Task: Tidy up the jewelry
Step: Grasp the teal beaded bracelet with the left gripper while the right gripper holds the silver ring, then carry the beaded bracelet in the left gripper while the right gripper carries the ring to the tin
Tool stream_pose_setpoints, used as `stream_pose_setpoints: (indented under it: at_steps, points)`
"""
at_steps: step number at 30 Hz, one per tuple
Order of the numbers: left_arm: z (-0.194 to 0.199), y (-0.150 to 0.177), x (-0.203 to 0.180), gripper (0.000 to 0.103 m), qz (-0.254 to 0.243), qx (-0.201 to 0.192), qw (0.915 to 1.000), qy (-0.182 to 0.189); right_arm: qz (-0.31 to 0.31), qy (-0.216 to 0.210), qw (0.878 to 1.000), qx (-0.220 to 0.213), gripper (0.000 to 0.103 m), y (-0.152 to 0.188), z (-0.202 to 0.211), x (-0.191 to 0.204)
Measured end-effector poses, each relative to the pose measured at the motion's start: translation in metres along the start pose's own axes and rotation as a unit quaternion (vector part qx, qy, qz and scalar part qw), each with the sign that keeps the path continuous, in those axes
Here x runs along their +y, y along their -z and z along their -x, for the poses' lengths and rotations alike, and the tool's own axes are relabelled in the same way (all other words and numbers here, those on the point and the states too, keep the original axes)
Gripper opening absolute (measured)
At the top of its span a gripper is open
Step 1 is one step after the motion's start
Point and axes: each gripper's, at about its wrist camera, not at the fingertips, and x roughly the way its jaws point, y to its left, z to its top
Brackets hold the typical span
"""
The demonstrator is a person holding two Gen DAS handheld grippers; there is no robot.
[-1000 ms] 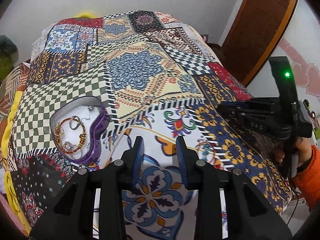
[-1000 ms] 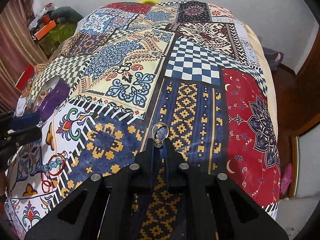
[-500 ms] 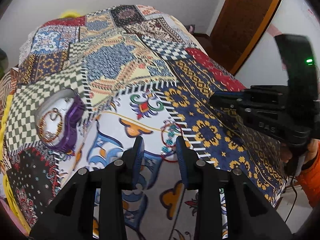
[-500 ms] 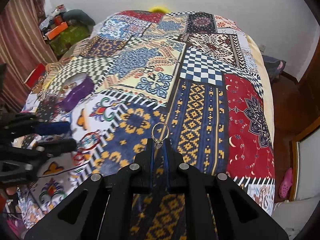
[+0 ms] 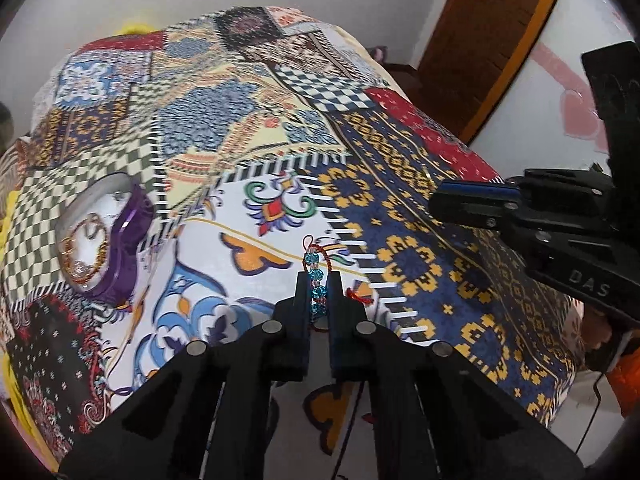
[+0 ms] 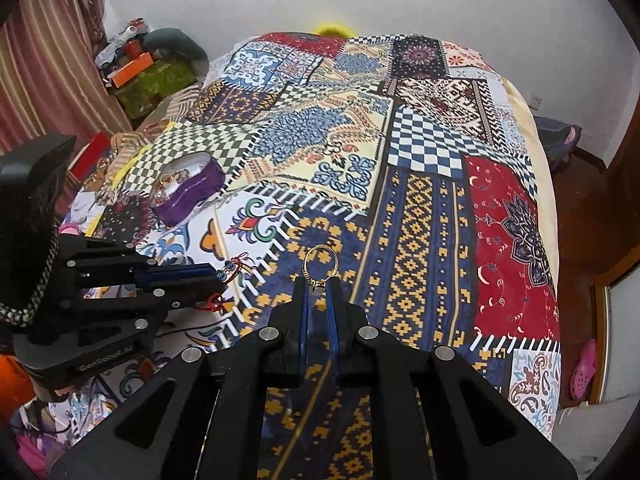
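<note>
Far left of the left tool (image 5: pixel 318 280), the purple heart-shaped jewelry box (image 5: pixel 120 240) lies open on the bed, already holding a beaded bangle and rings, likely the destination. The left tool pinches a red-cord bracelet with blue beads (image 5: pixel 316 276), lifted clear for carrying. To its right, the right tool (image 6: pixel 318 285) clamps a gold ring (image 6: pixel 319 261) by its setting, band upright. Beneath both spreads a patchwork bedspread (image 6: pixel 420 216); white walls and a wooden door (image 5: pixel 492 28) stand beyond.
</note>
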Motion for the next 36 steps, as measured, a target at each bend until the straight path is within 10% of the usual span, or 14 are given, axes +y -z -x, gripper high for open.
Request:
stream_pose_setpoints:
  at_steps: [36]
  points:
    - [0.111,-0.017,0.105,0.005,0.081,-0.157,0.9821,-0.066,0.069,-0.073,0.994,-0.04,0.008,-0.062,-0.02,0.108]
